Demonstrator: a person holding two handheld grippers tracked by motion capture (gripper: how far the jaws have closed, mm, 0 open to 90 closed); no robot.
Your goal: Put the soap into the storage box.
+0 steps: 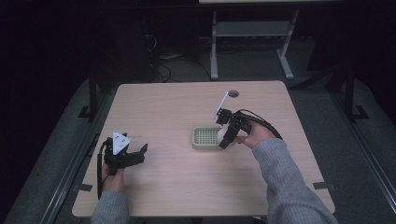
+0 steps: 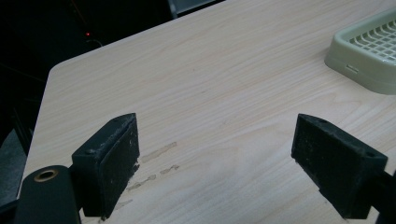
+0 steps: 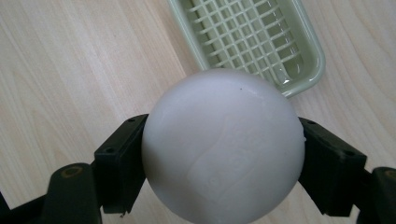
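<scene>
Gripping a white ball [image 3: 223, 148] between its 2 black jaws, the right gripper [image 1: 227, 135] hangs over the right end of a pale green tray [image 1: 200, 139] that lies a little right of the middle of the tabletop [image 1: 177, 112]. In the right gripper view the jaws press on the ball's 2 opposite sides, and the ball sits above bare wood just beside 1 short end of the tray [image 3: 306, 42], partly covering its rim. Being round, the ball has no long axis; a faint raised mark shows on the face toward the camera, too dim to read. In the high view the tray's long axis runs left to right, parallel with the near edge of the tabletop, and its slotted floor faces up. The right gripper points left and down toward the tray, its grey plate tilted up toward the far edge and its cable looping back over the person's right hand [image 1: 256, 135], whose grey sleeve reaches in from the near right corner.

Near the near left corner, the left gripper [image 1: 140, 154] is held by the person's left hand [image 1: 113, 179], pointing right, well apart from the tray. In the left gripper view its jaws stand spread wide over bare wood, holding nothing, and a corner of the tray [image 2: 369, 51] shows at the upper right.
</scene>
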